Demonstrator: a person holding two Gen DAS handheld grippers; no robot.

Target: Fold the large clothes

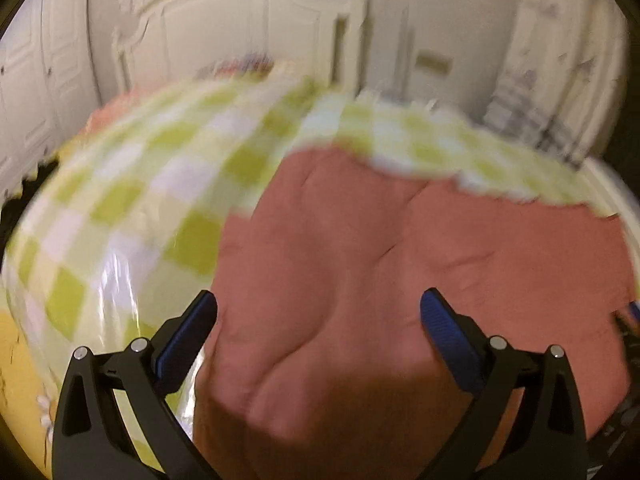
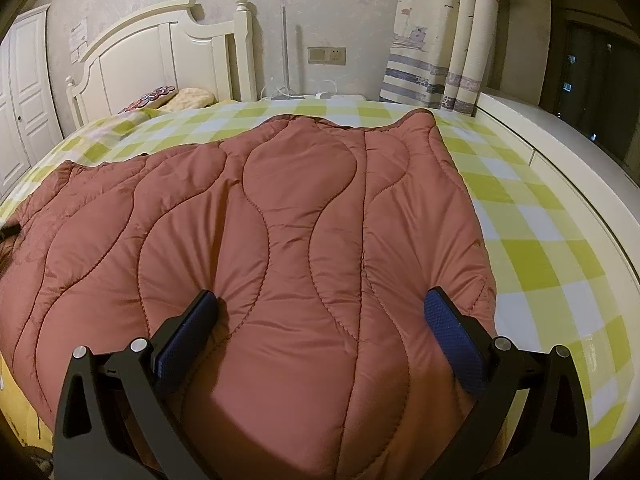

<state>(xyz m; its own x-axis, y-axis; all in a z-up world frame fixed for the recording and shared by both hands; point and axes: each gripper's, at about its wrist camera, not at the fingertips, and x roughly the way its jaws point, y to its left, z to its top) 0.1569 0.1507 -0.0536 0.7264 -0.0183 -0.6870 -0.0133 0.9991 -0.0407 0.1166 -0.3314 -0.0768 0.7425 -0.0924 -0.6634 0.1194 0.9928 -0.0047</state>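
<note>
A large rust-red quilted garment (image 2: 280, 216) lies spread flat on the bed, its near hem toward me. My right gripper (image 2: 320, 312) is open, its blue pads (image 2: 452, 344) resting on the near part of the padding, which bulges between them. In the blurred left wrist view the same red garment (image 1: 400, 260) fills the middle and right. My left gripper (image 1: 318, 312) is open just above its left part, holding nothing.
The bed has a green, yellow and white checked sheet (image 2: 532, 248). A white headboard (image 2: 160, 52) and pillows (image 2: 188, 98) are at the far end. Curtains (image 2: 444, 36) and a white ledge (image 2: 560, 148) run along the right. A white wardrobe (image 2: 20, 100) stands left.
</note>
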